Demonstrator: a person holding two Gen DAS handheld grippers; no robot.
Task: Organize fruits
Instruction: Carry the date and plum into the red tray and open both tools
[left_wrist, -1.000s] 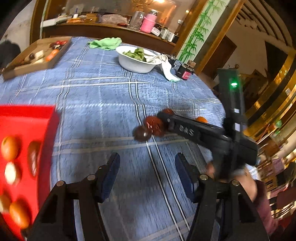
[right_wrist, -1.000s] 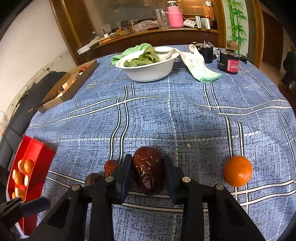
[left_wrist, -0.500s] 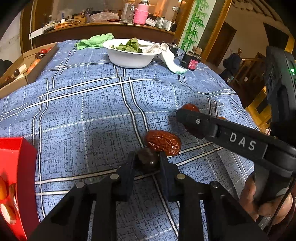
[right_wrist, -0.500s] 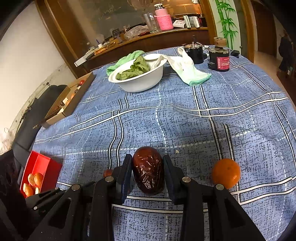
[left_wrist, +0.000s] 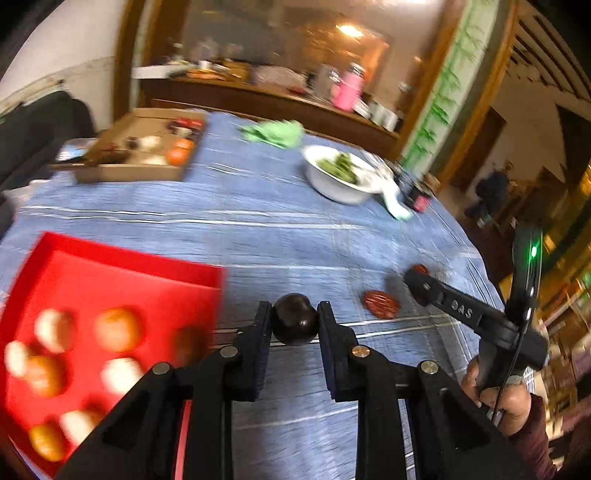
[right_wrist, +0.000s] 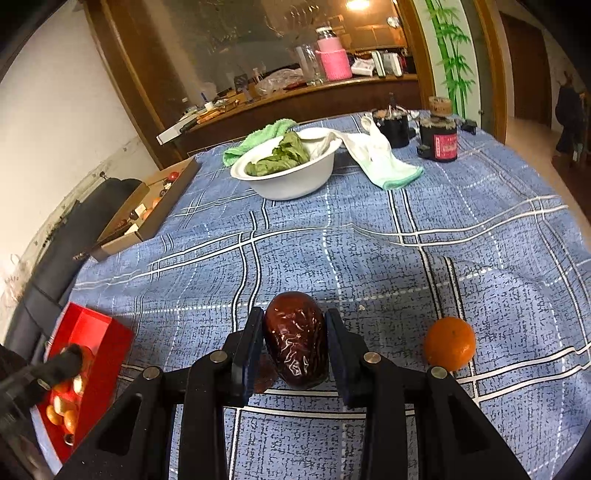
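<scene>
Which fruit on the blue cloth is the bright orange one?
The round orange sitting alone on the cloth, just right of the right hand-held gripper. The others nearby are dark, wrinkly red dates.

I can read "DAS" in white letters on the side of my right gripper (left_wrist: 419, 282); the jar's (right_wrist: 439, 138) red label is too blurry

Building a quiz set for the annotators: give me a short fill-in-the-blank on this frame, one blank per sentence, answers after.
1. The left gripper is shut on a small, round, dark ____.
2. The wrinkled date is held by the ____ gripper.
3. The tray that holds the sorted fruits is ____ in colour.
4. The loose orange lies on the ____ tablecloth.

Answers: fruit; right; red; blue
</scene>
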